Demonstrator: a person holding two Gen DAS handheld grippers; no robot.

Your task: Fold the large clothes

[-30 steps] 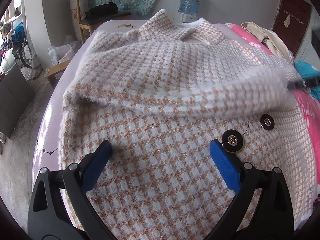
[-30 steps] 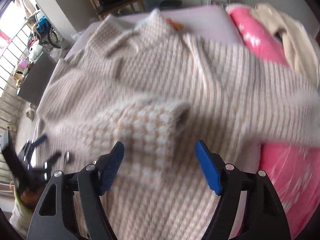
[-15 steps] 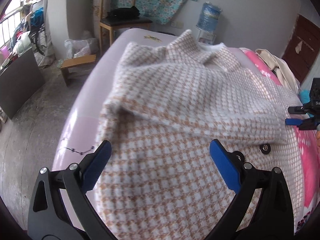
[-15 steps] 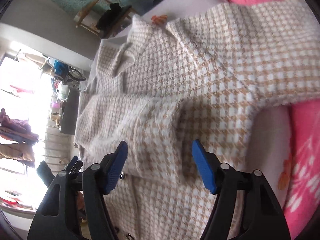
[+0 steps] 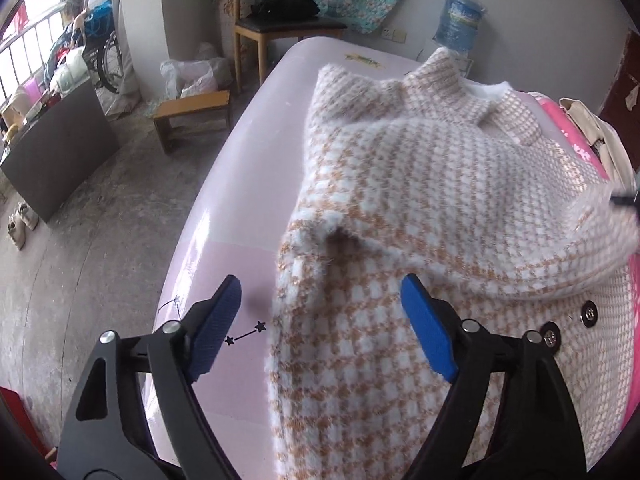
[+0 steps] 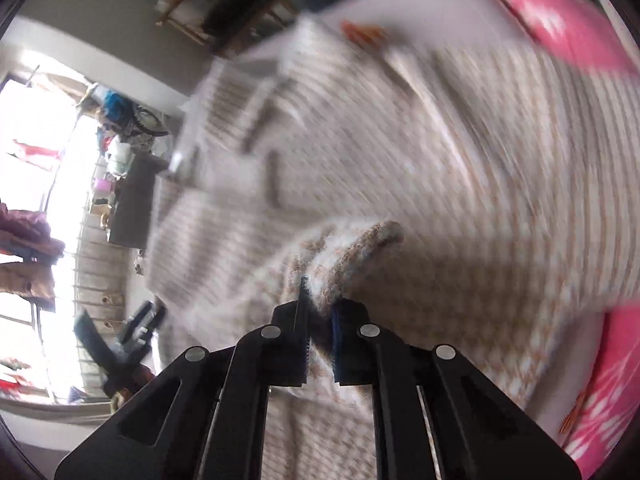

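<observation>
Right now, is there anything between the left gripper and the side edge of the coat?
Nothing visible. The left gripper hangs open over the coat edge, with only bare pink mattress beside it. The right gripper has just closed on the sleeve.

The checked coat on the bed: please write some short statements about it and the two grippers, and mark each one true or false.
1. The right gripper is shut on the sleeve cuff of the checked coat. True; its jaws have just been closing.
2. The left gripper clamps the coat. False: its jaws stand apart, over the coat's side edge.
3. The coat lies on the pale pink sheet. True.
4. The wooden chair is empty. False: a dark bundle lies on its seat.
5. The coat has zip fastening. False: round snap buttons show.
</observation>
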